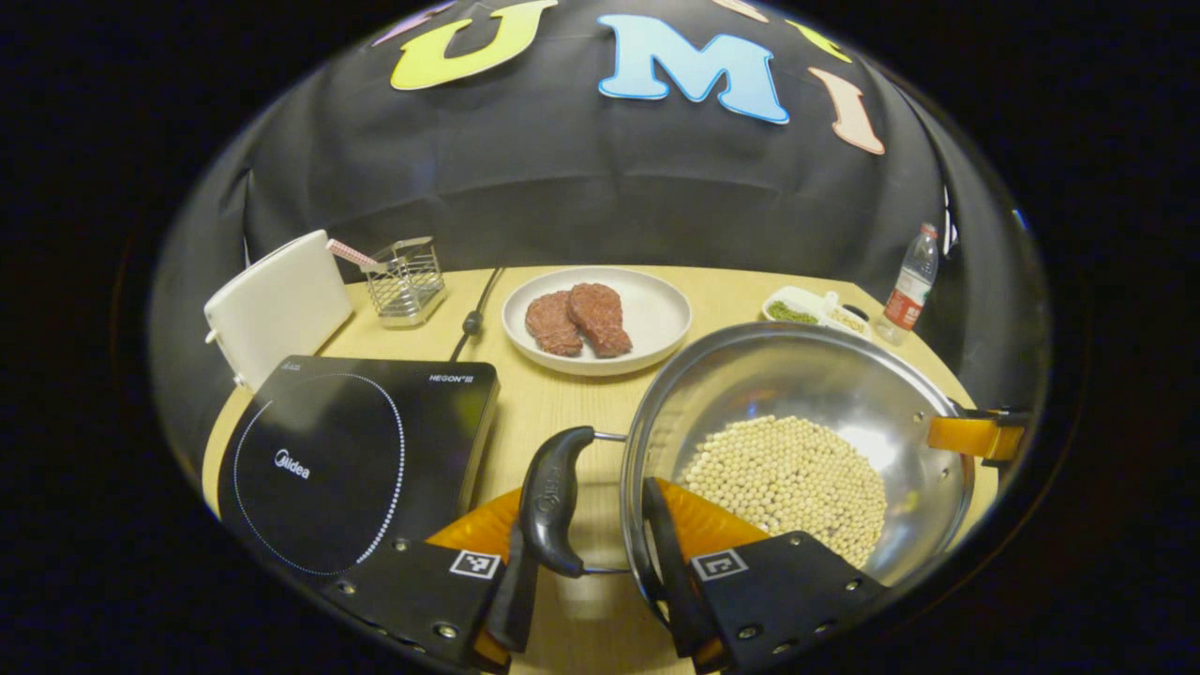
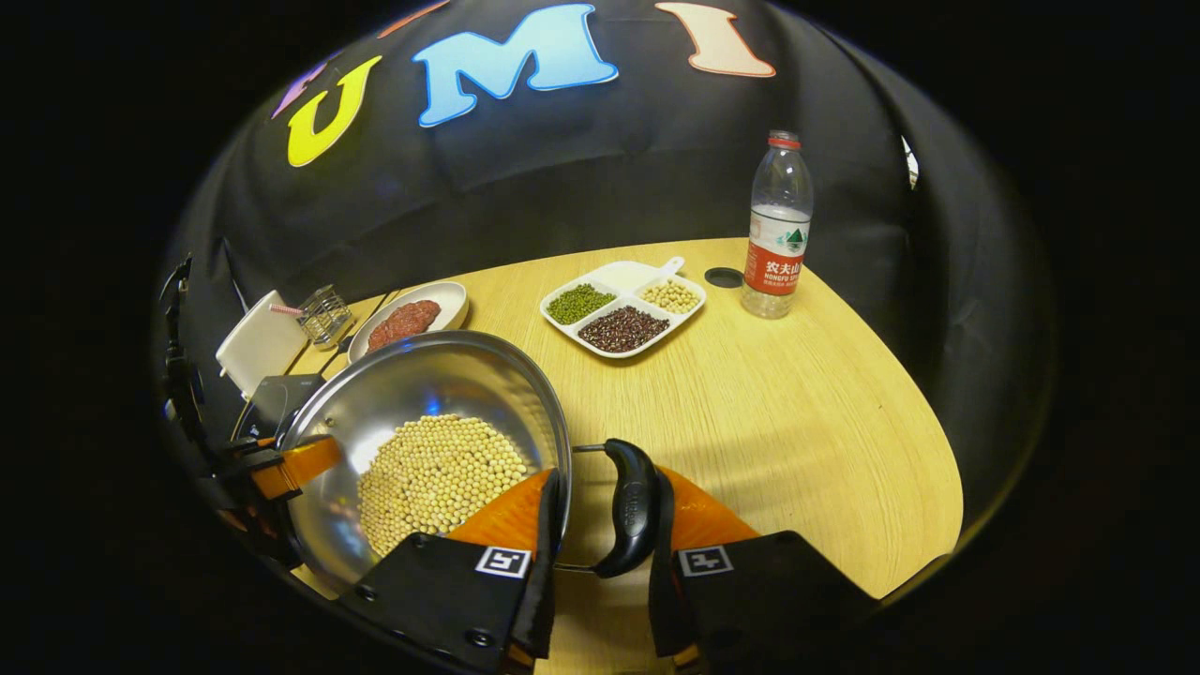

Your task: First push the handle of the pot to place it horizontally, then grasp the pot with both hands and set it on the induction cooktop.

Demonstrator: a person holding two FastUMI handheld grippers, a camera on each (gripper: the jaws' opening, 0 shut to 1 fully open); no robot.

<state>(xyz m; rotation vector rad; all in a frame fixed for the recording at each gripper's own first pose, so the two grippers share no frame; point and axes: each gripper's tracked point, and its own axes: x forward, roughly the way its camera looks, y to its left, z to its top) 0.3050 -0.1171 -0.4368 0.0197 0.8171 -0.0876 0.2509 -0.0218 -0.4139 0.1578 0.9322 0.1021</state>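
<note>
Pale wooden table [image 2: 797, 412] | both grippers, left gripper [image 1: 591, 572] and right gripper [image 2: 600, 562], straddle black side handles, apparently unclenched, readying steel pot of beans [image 1: 797, 450] for black induction cooktop [image 1: 347, 459].

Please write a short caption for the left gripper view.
Left gripper straddling the handle of a pot of beans, beside the cooktop.

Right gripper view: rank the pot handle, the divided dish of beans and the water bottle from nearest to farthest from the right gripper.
1. Pot handle: between the right gripper's fingers, beside the pot.
2. Divided dish: mid-table, ahead of the gripper.
3. Water bottle: far edge of the table, to the right, just beyond the dish.
</note>
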